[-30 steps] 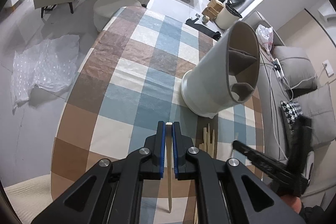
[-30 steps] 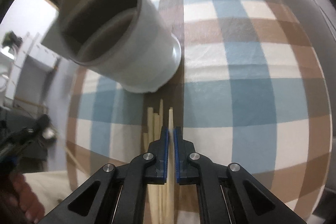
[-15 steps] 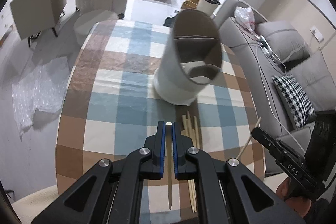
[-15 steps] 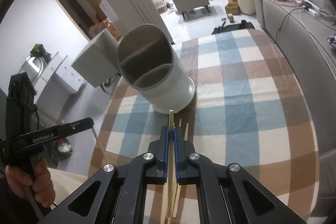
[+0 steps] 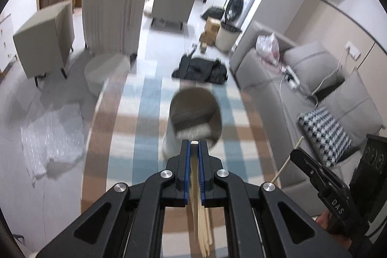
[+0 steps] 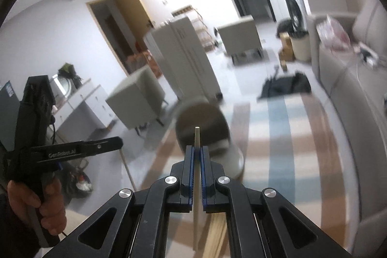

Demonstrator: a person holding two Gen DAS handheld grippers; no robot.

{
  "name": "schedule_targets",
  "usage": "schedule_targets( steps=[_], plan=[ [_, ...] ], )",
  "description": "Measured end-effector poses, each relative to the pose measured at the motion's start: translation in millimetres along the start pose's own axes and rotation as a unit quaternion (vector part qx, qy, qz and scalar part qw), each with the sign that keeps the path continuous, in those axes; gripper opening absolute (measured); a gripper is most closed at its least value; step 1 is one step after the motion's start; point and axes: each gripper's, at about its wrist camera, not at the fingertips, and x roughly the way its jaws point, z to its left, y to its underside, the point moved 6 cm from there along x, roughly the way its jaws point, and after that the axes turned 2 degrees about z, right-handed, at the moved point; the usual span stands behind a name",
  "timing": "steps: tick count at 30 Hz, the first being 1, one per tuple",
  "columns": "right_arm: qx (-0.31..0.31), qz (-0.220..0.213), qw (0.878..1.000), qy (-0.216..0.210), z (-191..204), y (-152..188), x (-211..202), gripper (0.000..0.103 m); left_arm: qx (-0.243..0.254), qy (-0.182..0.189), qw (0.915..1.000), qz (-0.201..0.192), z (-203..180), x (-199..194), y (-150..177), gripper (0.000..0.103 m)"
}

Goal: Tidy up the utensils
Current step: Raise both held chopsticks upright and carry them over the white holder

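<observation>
A white cylindrical utensil holder [image 5: 193, 122] with inner dividers stands on the checked tablecloth [image 5: 145, 137]; it also shows in the right wrist view [image 6: 205, 132]. My left gripper [image 5: 194, 144] is shut on a wooden chopstick [image 5: 194, 175], raised above the table just before the holder. My right gripper [image 6: 197, 149] is shut on another wooden chopstick [image 6: 196, 137], also raised, its tip pointing at the holder's mouth. More chopsticks [image 5: 204, 233] lie on the cloth below. Each gripper shows in the other's view: the right [image 5: 314, 171], the left [image 6: 79, 149].
A grey sofa [image 5: 302, 79] with cushions runs along the table's right side. Bubble wrap [image 5: 53, 137] lies on the floor at left. A round stool [image 5: 106, 69], armchairs and a black bag [image 5: 200, 69] stand beyond the table's far end.
Both grippers have lifted and tilted up with their chopsticks; the holder now looks smaller and farther, and more of the room shows. The view is motion-blurred.
</observation>
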Motion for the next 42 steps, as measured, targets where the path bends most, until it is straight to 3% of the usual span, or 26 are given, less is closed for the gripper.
schedule_targets(
  steps=[9, 17, 28, 42],
  plan=[
    [-0.044, -0.063, 0.997, -0.008, 22.4, -100.4, 8.8, 0.004, 0.002, -0.023, 0.9920, -0.124, -1.7, -20.6, -92.3, 0.002],
    [-0.079, -0.101, 0.992, 0.007, 25.5, -146.3, 56.1, 0.004, 0.007, -0.036, 0.9829, -0.180, 9.6, 14.5, -126.7, 0.002],
    [-0.072, -0.094, 0.993, 0.007, 3.2, -140.8, 121.1, 0.004, -0.003, -0.030, 0.9862, -0.163, 29.3, 60.0, -119.2, 0.002],
    [-0.102, -0.068, 0.992, 0.016, 7.2, -115.9, 137.7, 0.004, 0.018, -0.038, 0.9850, -0.168, 19.0, 60.4, -115.4, 0.002]
  ],
)
